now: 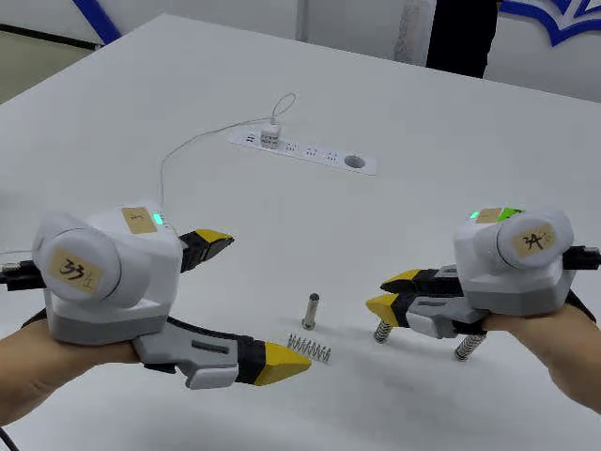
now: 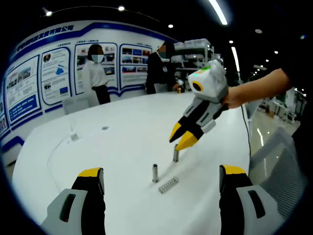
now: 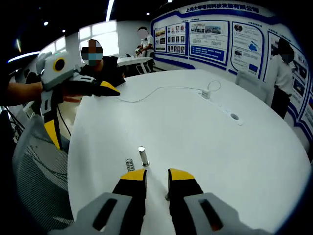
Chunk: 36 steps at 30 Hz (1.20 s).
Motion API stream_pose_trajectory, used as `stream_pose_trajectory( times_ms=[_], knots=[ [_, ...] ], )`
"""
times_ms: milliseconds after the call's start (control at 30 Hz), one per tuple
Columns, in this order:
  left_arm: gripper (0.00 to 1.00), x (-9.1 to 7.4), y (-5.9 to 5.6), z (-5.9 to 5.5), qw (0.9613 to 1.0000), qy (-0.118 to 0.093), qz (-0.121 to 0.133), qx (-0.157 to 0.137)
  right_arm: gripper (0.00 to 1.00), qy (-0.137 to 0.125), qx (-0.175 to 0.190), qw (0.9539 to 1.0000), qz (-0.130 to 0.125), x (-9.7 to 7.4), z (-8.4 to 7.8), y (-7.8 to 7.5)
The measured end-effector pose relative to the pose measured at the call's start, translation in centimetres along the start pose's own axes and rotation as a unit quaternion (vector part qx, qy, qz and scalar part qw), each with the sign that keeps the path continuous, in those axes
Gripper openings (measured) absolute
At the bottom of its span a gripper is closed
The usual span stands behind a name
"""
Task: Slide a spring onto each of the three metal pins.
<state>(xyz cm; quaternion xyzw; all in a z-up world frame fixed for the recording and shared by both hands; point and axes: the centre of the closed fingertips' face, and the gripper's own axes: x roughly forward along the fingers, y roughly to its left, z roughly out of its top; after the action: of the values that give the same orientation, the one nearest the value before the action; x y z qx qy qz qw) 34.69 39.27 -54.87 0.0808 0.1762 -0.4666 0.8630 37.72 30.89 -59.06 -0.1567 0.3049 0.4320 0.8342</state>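
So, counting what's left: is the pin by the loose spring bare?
Bare: the pin stands upright, smooth-sided; the spring lies flat beside it.

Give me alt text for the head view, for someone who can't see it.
Two hand-held grippers hover over a white table: the left gripper, jaws wide apart, near a bare pin and a loose spring; the right gripper by two pins wearing springs.

left gripper (image 1: 249,299) & right gripper (image 1: 390,293) white w/ tan labels, green leds, yellow-tipped jaws
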Motion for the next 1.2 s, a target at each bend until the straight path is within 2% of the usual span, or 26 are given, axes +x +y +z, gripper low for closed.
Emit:
stream_pose_trajectory(
  times_ms=[67,167,300,467,700,900,1100,1200],
  knots=[
    [1.00,0.0,0.0,-0.1,1.0000,0.002,0.000,0.001,0.17,0.010,-0.018,0.9997,0.009,0.8,-0.3,1.2],
    [1.00,-0.1,0.0,-0.2,1.0000,0.005,0.001,0.005,0.18,0.020,-0.025,0.9994,0.015,2.6,-1.2,3.0],
    [1.00,-0.2,0.3,-0.2,1.0000,0.007,0.003,0.006,0.18,0.049,-0.039,0.9978,0.023,4.0,-2.9,4.0],
    [1.00,-0.5,0.8,-0.5,0.9999,0.010,0.006,0.005,0.18,0.063,-0.044,0.9966,0.028,4.7,-3.8,4.0],
    [0.99,-0.5,0.9,-0.5,0.9999,0.010,0.008,0.007,0.18,0.082,-0.067,0.9937,0.037,5.6,-4.7,3.8],
    [0.99,-0.3,0.8,0.0,0.9999,0.004,0.008,0.005,0.15,0.088,-0.063,0.9931,0.045,6.5,-4.8,3.8],
    [0.99,-0.3,0.9,-0.3,0.9999,0.003,0.008,0.006,0.14,0.104,-0.065,0.9910,0.054,6.6,-5.6,4.1],
    [0.99,-0.4,1.0,-0.5,1.0000,0.005,0.008,0.002,0.11,0.100,-0.058,0.9914,0.061,6.6,-5.6,4.2]
  ],
)
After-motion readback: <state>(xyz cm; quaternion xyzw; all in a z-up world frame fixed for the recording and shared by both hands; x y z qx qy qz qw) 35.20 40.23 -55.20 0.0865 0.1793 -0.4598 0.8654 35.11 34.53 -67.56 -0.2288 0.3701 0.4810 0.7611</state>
